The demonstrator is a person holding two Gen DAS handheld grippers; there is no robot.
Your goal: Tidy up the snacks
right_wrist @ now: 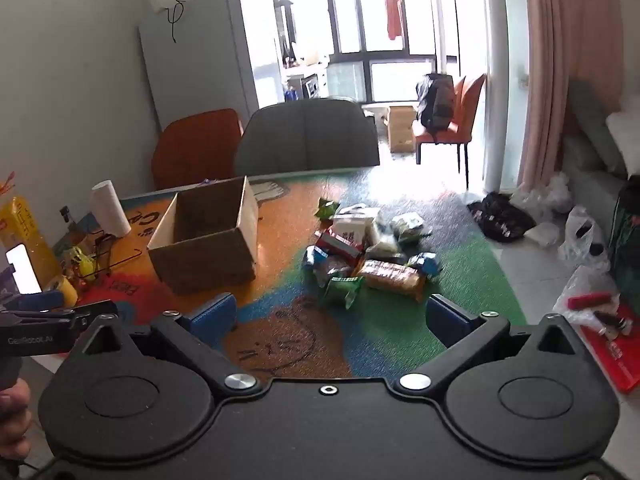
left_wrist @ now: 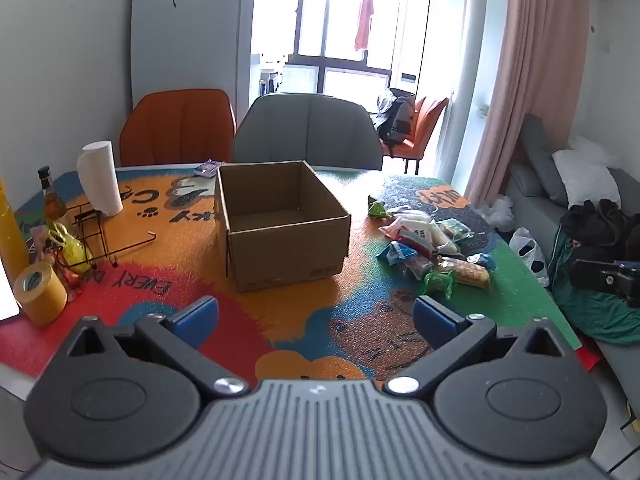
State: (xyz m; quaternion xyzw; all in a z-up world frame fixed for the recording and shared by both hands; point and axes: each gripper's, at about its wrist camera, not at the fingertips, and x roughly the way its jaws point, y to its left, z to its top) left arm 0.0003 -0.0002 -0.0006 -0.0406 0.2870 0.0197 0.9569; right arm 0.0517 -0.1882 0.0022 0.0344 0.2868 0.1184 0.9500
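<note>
An open, empty cardboard box [left_wrist: 280, 224] stands mid-table; the right wrist view shows the same box [right_wrist: 208, 240] to the left. A pile of wrapped snacks [left_wrist: 432, 248] lies to the right of it, seen closer as the snack pile [right_wrist: 372, 252], with a green packet [right_wrist: 342, 290] and an orange-brown pack [right_wrist: 394, 278] nearest. My left gripper [left_wrist: 316, 316] hovers wide open over the table's near edge, short of the box, with nothing between its blue pads. Just as wide and empty, my right gripper [right_wrist: 332, 314] hangs a little in front of the snacks.
A colourful cartoon mat [left_wrist: 288, 320] covers the table. At the left stand a paper towel roll [left_wrist: 100, 178], a bottle [left_wrist: 52, 200], a wire rack [left_wrist: 100, 236] and a tape roll [left_wrist: 40, 294]. Two chairs [left_wrist: 308, 132] sit behind. A sofa [left_wrist: 560, 200] and bags lie right.
</note>
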